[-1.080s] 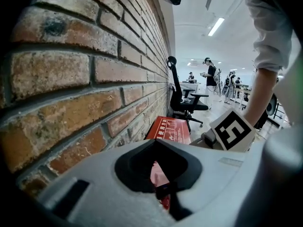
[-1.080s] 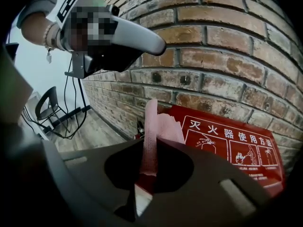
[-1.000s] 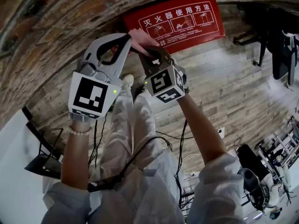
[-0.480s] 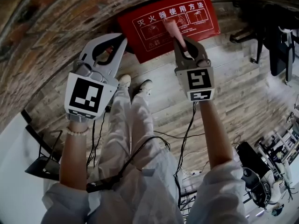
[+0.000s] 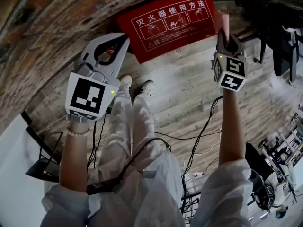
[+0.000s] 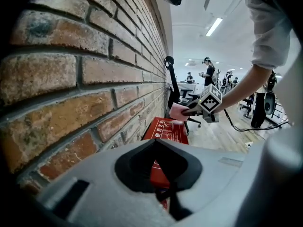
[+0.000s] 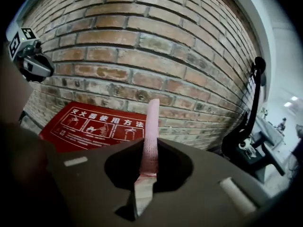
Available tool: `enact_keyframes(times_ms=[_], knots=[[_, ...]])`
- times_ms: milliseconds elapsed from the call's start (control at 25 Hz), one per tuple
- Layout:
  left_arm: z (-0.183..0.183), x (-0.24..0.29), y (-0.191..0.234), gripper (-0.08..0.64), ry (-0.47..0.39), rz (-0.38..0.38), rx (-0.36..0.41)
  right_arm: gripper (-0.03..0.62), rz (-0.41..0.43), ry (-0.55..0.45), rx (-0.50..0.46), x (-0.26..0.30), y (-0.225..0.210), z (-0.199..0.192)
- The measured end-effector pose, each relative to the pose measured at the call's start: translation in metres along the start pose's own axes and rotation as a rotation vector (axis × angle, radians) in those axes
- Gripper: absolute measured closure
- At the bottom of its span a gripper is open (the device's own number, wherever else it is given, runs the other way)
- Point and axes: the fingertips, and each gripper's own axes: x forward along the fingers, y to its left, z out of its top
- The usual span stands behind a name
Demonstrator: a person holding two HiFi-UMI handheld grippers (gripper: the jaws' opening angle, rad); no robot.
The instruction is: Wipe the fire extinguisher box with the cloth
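The red fire extinguisher box (image 5: 170, 20) lies low against the brick wall, its lid printed with white instructions. My right gripper (image 5: 223, 30) is shut on a pink cloth (image 5: 222, 19) and holds it at the box's right end. In the right gripper view the cloth (image 7: 152, 126) sticks up between the jaws (image 7: 144, 183), with the box (image 7: 94, 126) to its left. My left gripper (image 5: 124, 38) hovers by the box's left corner, jaws together and holding nothing. In the left gripper view (image 6: 166, 193) the box (image 6: 168, 129) lies ahead, and the cloth (image 6: 177, 111) is beyond it.
The brick wall (image 5: 57, 27) runs along the top and left. The person's legs and shoes (image 5: 137, 86) stand on the wood floor just before the box. Cables (image 5: 199, 141) trail over the floor. A black office chair (image 7: 246, 126) stands right of the box.
My right gripper has carried the cloth from the box's left part across the lid to its right end. The left gripper has stayed in place.
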Motion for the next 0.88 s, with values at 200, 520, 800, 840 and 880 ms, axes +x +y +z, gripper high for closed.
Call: enact_keyframes(times_ms=[200, 520, 800, 840, 880], knots=[[0.0, 0.003, -0.001, 0.563, 0.003, -0.003, 0.008, 0.575, -0.082, 0.06, 0.006, 0.009, -0.026, -0.022], [-0.001, 0.004, -0.002, 0.563, 0.009, -0.003, 0.009, 0.575, 0.006, 0.145, -0.054, 0.024, 0.011, -0.048], [-0.002, 0.006, -0.003, 0.563, 0.013, -0.005, 0.002, 0.575, 0.073, 0.168, -0.067, 0.028, 0.041, -0.057], [-0.002, 0.006, -0.004, 0.563, 0.012, -0.006, 0.003, 0.575, 0.081, 0.169, -0.066, 0.027, 0.044, -0.057], [-0.001, 0.007, -0.004, 0.563, 0.01, -0.007, 0.006, 0.575, 0.088, 0.168, -0.061, 0.025, 0.048, -0.057]])
